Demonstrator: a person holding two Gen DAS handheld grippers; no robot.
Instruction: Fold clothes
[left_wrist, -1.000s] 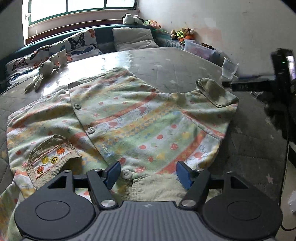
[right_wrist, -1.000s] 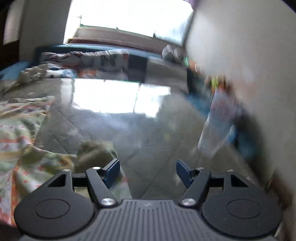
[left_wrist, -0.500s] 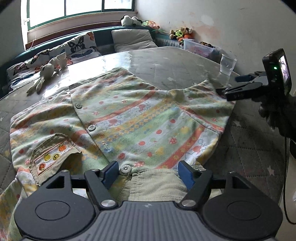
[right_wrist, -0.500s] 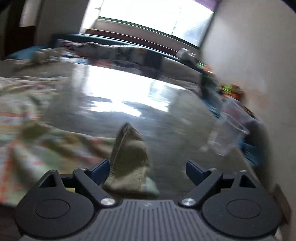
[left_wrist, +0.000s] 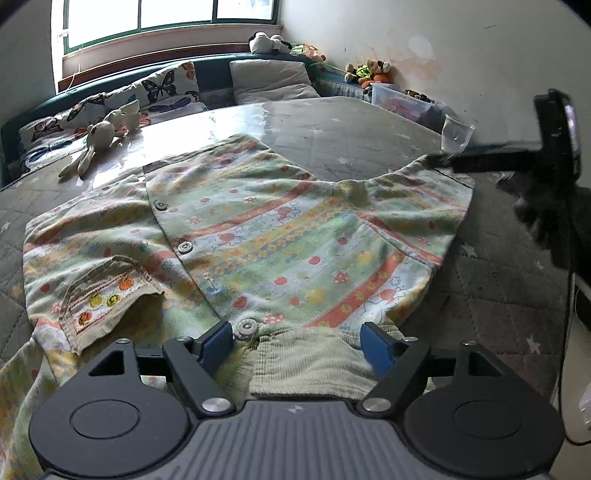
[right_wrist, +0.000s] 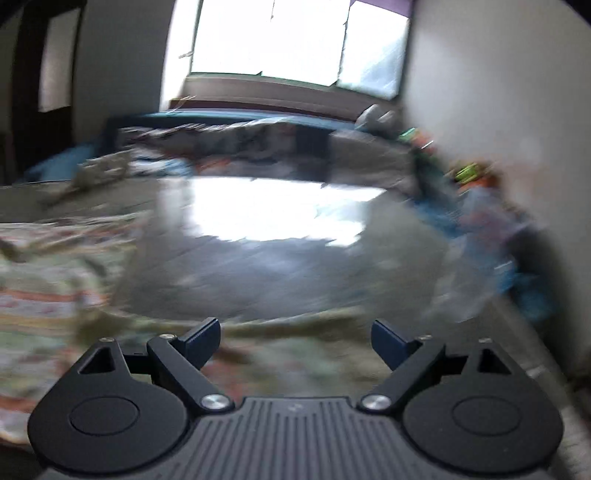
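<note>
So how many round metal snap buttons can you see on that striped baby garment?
3: one upper, one middle, one near the left gripper. More may be hidden.

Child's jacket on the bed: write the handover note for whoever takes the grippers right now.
Left gripper: open, low over the corduroy hem, holding nothing.
Right gripper: open in its own blurred view; in the left view its tip sits at the far right corner of the jacket.
The jacket lies spread, buttoned front up, on the bed, pocket near left.
Done: jacket laid out; no fold visible.
Left: probably all the folding, sides in first, then hem to collar.
</note>
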